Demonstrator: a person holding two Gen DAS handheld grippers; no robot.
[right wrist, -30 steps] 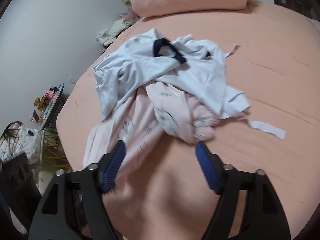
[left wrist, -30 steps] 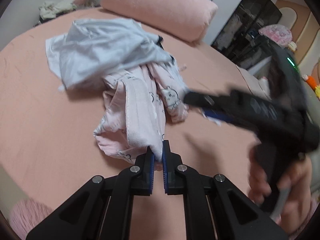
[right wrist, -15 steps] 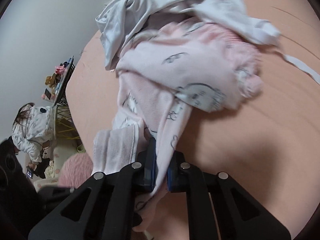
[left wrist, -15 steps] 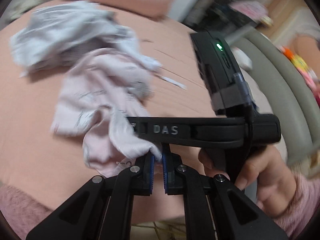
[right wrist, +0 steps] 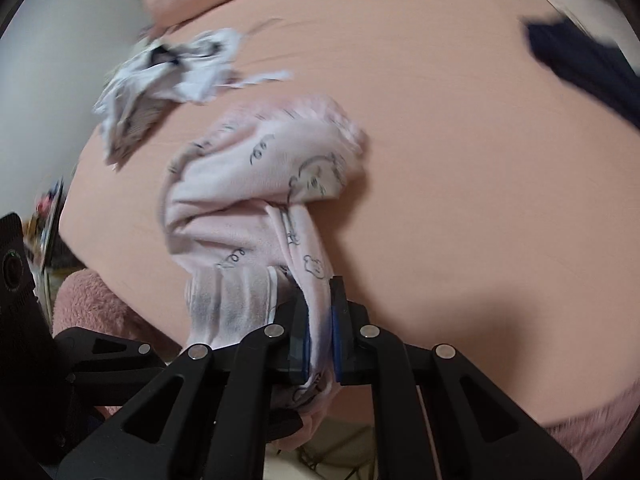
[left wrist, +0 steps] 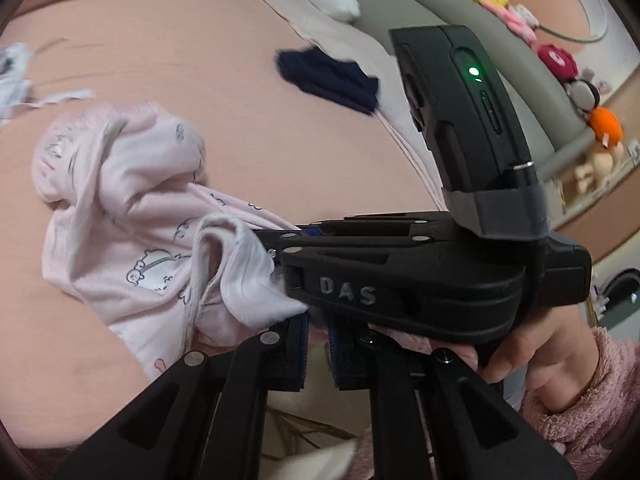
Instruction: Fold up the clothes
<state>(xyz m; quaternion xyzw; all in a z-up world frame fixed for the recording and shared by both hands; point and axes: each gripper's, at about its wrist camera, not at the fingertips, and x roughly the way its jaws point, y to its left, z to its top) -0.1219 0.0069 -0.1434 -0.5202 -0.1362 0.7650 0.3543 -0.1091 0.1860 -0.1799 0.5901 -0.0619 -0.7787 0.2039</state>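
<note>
While both claws pinched one bunched edge | left claw point(left wrist: 318, 350), right claw point(right wrist: 320, 330) clamped on pink garment point(right wrist: 256, 184) trailing across bed point(right wrist: 460, 160) | risk: crossed claws colliding, cloth tangling or slipping free.

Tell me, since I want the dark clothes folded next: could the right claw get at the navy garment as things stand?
Probably not yet. The right claw is shut on the pink pyjamas, which it must release first. Otherwise bare bed lies between it and the navy garment.
</note>
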